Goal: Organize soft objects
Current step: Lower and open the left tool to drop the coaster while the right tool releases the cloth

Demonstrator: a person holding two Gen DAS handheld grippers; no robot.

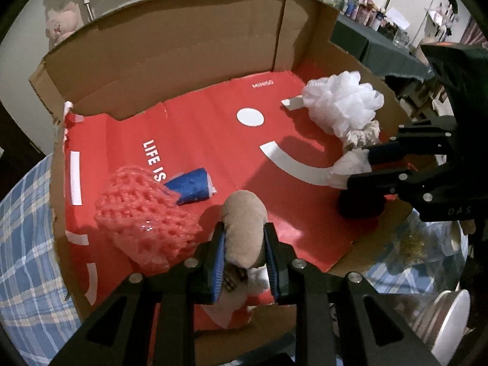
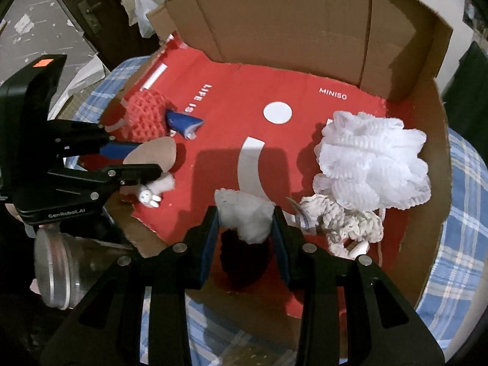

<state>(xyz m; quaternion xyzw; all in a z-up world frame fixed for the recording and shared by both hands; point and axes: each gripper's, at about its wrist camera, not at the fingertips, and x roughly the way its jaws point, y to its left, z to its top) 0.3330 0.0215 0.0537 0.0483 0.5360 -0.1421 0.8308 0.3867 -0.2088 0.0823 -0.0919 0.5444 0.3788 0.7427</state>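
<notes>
Both hand-held grippers pitched steeply down over the open cardboard box [image 1: 170,48] lined with red printed paper [image 1: 213,140]. Left hand-held gripper [image 1: 244,253], bottom centre of the left wrist view, clamped on a tan plush toy [image 1: 244,213]; blue pads press its sides, toy's rounded end sticks out past the fingertips, just above the liner. In the right wrist view the same toy sits at centre left with a small white bunny charm [image 2: 149,198] dangling under it. Right hand-held gripper [image 2: 245,228], bottom centre of its own view, clamped on a white fluffy wad [image 2: 244,216], held above the liner with its shadow right below. Already on the liner: red foam net [image 1: 143,216] lower left of the left view, touching a blue pouch [image 1: 192,186]; white mesh bath pouf [image 2: 375,161] at right of the right view, cream knotted rope piece [image 2: 344,222] just beside it. Box sits on blue plaid cloth [image 1: 27,244].
</notes>
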